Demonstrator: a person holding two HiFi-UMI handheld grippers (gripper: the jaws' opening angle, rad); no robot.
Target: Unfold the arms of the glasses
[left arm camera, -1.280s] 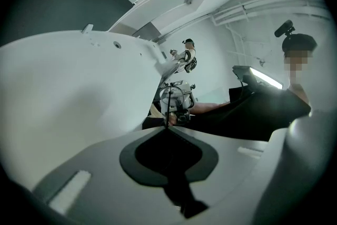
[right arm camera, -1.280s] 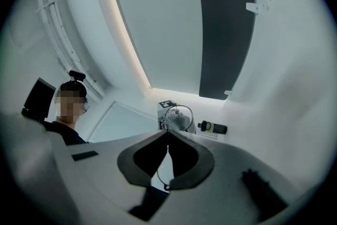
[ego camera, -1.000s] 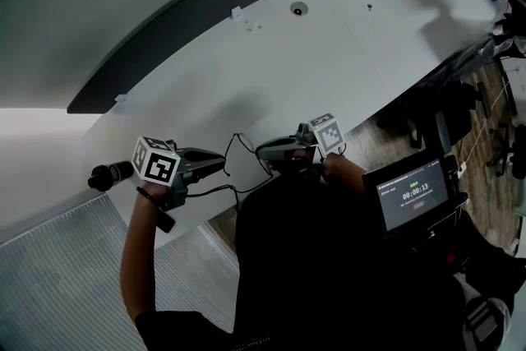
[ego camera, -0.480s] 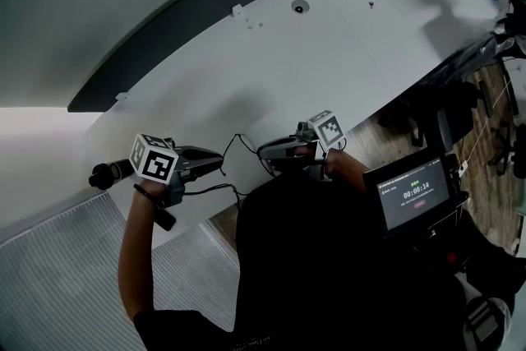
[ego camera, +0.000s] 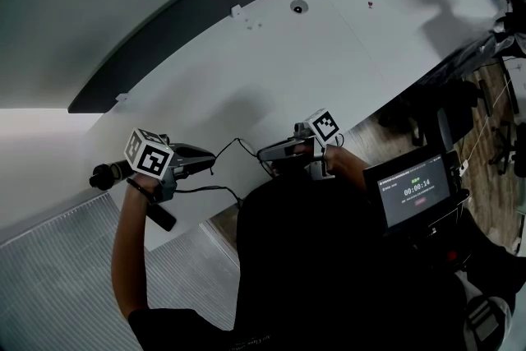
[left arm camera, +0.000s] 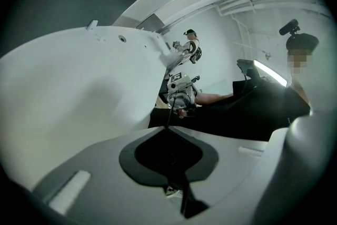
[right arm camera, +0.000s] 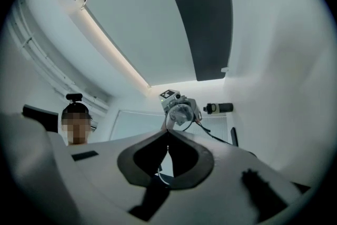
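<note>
The left gripper [ego camera: 211,158] and right gripper [ego camera: 261,153] each pinched the thin-framed glasses [ego camera: 239,142] (jaws nearly together) by the white table [ego camera: 329,53].

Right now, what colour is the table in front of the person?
The table is white; the head view shows it best.

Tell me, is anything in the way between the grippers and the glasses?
No, nothing visible. The left gripper and right gripper are each shut on the thin glasses, which stretch between them.
</note>
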